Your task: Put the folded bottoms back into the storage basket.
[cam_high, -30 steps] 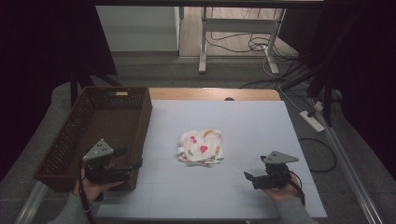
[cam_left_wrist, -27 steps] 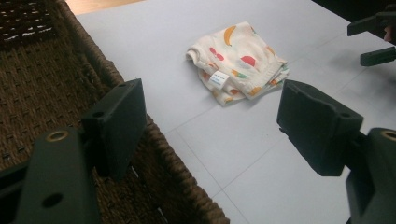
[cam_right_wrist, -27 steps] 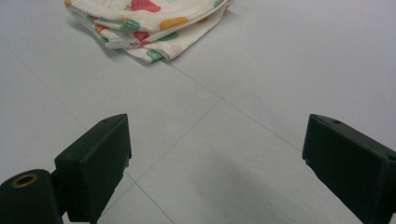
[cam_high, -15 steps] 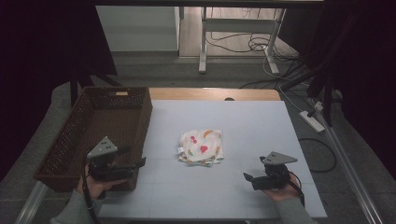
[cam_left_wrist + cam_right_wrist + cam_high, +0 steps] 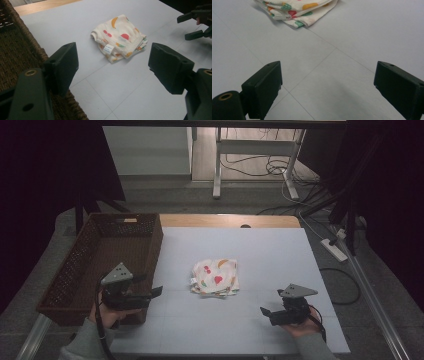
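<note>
The folded cloth (image 5: 216, 277) lies mid-table beside the basket (image 5: 75, 270), untouched, while the left gripper (image 5: 155, 291), jaws wide and empty, has edged off the basket toward it, so a grasp looks imminent; the right gripper (image 5: 265, 311) waits, open.

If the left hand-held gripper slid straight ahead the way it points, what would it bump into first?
Probably the folded cloth: it lies ahead between the left hand-held gripper's open jaws, with bare table before it.
</note>
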{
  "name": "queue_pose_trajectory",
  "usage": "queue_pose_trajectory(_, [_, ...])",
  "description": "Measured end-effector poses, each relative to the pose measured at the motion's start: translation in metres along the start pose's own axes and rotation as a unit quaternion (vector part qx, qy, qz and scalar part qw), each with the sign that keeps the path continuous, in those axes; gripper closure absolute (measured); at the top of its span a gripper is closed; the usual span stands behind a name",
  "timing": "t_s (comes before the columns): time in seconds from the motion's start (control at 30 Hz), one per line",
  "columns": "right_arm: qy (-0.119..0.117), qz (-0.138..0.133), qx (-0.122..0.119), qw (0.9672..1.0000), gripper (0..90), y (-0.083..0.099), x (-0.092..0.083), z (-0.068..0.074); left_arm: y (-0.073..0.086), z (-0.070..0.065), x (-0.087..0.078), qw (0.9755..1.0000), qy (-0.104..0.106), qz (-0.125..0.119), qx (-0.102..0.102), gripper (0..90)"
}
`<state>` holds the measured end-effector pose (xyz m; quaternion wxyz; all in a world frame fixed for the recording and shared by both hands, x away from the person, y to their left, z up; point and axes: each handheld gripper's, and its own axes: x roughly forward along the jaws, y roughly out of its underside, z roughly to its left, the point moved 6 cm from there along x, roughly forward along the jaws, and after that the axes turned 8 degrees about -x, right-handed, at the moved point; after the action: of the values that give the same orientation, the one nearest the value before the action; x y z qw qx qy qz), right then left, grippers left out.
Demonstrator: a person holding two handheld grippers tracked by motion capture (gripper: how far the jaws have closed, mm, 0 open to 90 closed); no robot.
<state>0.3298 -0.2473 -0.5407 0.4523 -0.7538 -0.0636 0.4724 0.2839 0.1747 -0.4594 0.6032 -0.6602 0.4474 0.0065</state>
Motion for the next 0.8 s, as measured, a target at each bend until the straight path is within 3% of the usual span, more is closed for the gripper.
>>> queue_pose_trajectory(0.8, [-0.006,-0.001,0.0,1.0,8.6,-0.001,0.001,0.002,-0.017,-0.016,0.021,0.9996,0.016,0.012,0.02,23.3])
